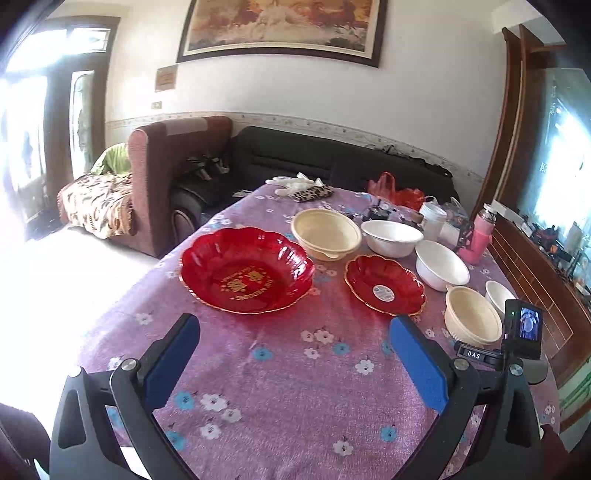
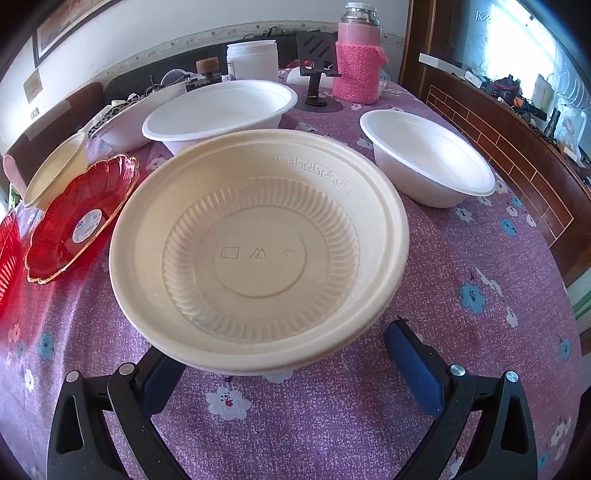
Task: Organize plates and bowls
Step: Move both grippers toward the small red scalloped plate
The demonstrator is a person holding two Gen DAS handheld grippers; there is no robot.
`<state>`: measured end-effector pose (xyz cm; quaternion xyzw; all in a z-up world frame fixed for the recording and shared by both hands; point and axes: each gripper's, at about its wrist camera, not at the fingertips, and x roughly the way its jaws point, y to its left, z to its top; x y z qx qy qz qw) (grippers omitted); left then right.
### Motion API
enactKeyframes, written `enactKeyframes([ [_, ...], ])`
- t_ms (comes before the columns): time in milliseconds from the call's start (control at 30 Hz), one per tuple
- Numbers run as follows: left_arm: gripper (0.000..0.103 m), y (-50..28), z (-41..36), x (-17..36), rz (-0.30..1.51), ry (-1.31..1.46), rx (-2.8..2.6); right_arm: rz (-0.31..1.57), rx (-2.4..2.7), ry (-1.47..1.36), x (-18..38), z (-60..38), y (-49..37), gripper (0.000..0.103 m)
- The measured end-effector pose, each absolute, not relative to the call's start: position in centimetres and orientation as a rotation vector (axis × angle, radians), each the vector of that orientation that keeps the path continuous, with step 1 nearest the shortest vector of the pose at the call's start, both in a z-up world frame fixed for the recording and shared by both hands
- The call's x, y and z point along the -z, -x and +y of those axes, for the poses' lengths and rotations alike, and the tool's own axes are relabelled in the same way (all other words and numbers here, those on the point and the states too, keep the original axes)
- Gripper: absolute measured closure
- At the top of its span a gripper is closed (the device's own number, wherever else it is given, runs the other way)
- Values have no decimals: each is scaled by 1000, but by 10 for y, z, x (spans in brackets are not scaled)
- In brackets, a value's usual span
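White letters "DAS" on a small black tag (image 1: 474, 355) at the right gripper's mount, gold lettering inside large red plate (image 1: 246, 270) not legible, round sticker on small red plate (image 1: 384, 284) too small to read

White wall (image 1: 424, 99) w/ a patterned border strip (image 1: 332, 127) low down; big framed painting (image 1: 282, 27) hangs up top, small plaque (image 1: 165, 78) to its left. Black sofa (image 1: 332, 162) along the wall, maroon armchair (image 1: 162, 173) beside it w/ a patterned throw (image 1: 98, 203). Door (image 1: 59, 122) at left, glare blowing out the floor (image 1: 55, 280). Wood cabinet (image 1: 532, 258) on the right, bright window (image 2: 517, 40) above it. Table has a purple floral cloth (image 1: 288, 387).
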<state>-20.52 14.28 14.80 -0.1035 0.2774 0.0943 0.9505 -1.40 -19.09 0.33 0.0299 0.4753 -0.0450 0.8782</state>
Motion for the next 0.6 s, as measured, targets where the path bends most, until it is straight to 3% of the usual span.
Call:
enactKeyframes([
  [333,0,274,92,-196,423,91,-316,959,55,-139,-6,-205,19,1],
  [600,0,290,64,-199,408,49,-295,943,21,-183,-7,-211,23,1],
])
